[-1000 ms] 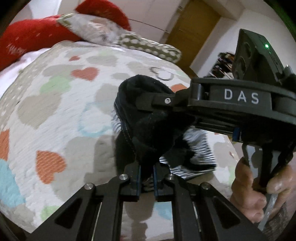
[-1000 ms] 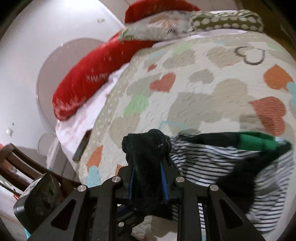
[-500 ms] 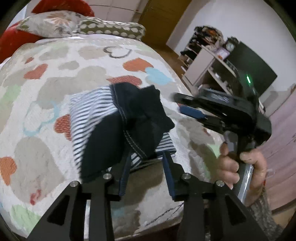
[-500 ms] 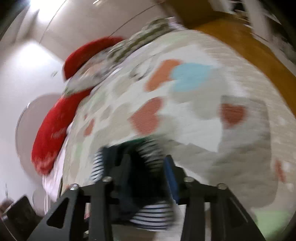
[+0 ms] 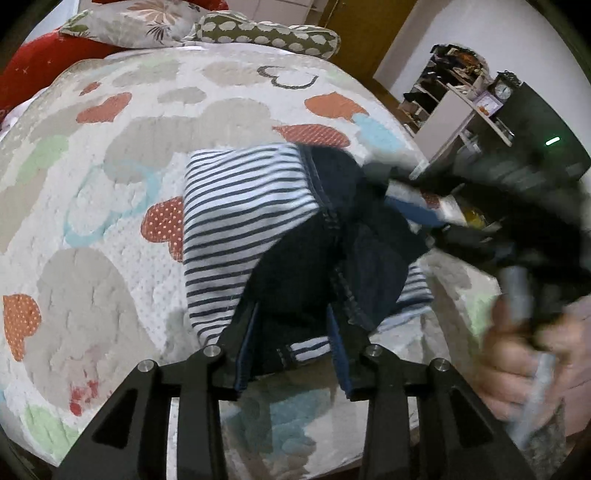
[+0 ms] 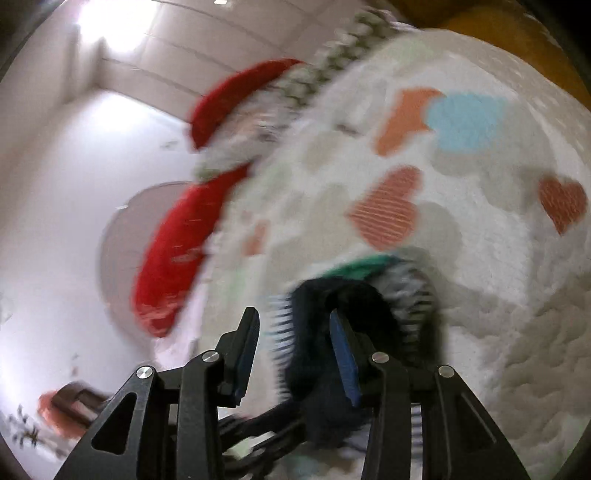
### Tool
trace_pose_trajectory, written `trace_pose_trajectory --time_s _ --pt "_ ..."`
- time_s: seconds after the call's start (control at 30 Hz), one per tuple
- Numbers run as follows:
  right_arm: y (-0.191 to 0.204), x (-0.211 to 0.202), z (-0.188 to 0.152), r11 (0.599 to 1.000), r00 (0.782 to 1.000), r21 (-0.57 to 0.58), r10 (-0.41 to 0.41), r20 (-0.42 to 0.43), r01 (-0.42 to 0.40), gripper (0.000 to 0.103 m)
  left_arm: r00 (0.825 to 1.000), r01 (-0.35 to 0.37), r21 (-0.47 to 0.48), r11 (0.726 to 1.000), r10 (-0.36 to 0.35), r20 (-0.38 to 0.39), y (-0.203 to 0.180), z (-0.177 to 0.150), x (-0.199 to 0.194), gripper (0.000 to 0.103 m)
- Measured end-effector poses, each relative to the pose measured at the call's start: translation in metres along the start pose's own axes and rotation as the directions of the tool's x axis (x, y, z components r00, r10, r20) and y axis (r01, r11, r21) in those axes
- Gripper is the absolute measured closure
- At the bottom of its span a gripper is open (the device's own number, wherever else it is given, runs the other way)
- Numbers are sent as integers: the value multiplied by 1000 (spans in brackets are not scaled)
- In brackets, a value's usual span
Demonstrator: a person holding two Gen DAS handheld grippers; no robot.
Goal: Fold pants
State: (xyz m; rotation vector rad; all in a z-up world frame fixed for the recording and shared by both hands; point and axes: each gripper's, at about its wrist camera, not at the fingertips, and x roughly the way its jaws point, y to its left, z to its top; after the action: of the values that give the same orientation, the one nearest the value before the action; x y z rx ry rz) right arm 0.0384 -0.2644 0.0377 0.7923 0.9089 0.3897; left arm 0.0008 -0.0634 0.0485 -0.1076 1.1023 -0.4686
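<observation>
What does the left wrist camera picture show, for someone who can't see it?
Striped pants with a dark navy lining lie folded on a bed's heart-patterned quilt, and the open left gripper hangs over their near edge. At right, blurred, a hand holds the right gripper beside the pants. Pillows lie at the far end.

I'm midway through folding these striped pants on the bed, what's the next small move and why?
Probably draw both open grippers back: the left hand-held gripper and right hand-held gripper have their fingers spread, and the pants lie bunched on the quilt.
</observation>
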Motion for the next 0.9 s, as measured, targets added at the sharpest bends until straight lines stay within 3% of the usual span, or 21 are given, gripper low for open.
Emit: trace_pose_trajectory --time_s 0.03,0.1,0.17,0.2,0.27,0.4,0.47,0.57,0.63,0.67,0.7,0.73,0.77,0.9 --pt "-9 4 0 995 995 10 -98 10 98 62 1000 19 0 1000 -19 -2 1 2 -6 67" --pt "-17 3 -2 985 985 -2 -171 33 171 64 998 54 3 999 -54 19 2 5 -18 64" --pt "-14 -4 -3 959 958 -28 -278 66 281 46 995 84 5 996 -85 57 7 8 -29 56" --pt "-15 -7 -2 957 956 -30 -285 77 288 46 993 88 -8 996 -87 74 12 11 -33 47" --pt "-20 -20 0 974 971 -8 -224 89 225 46 991 104 -79 991 -96 97 29 17 -36 35" --pt "-27 -27 4 992 988 10 -130 85 129 34 976 216 -260 941 -198 92 71 31 -17 25" --pt "-31 -22 1 993 992 1 -118 53 119 33 972 236 -291 927 -228 64 81 37 -1 21" --pt "-38 5 -1 997 997 3 -73 -22 73 33 946 303 -308 902 -323 -14 78 42 32 21" --pt "-36 15 -3 998 997 -10 -66 -32 66 37 950 296 -278 914 -312 -12 67 43 35 22" --pt "-33 18 -4 998 998 -25 -60 -33 59 52 945 316 -260 912 -328 -3 62 46 34 33" --pt "-32 19 -4 998 998 -24 -51 -43 50 56 937 336 -260 905 -349 -5 60 48 34 49" --pt "-29 20 -2 999 998 -18 -41 -46 40 60 929 355 -268 896 -370 -6 59 54 33 52" --pt "-26 20 1 999 998 -23 -38 -43 37 65 931 353 -268 896 -365 6 59 61 30 52" --pt "-7 20 21 998 999 -59 -34 -22 33 68 950 311 -236 921 -307 56 61 95 16 52"
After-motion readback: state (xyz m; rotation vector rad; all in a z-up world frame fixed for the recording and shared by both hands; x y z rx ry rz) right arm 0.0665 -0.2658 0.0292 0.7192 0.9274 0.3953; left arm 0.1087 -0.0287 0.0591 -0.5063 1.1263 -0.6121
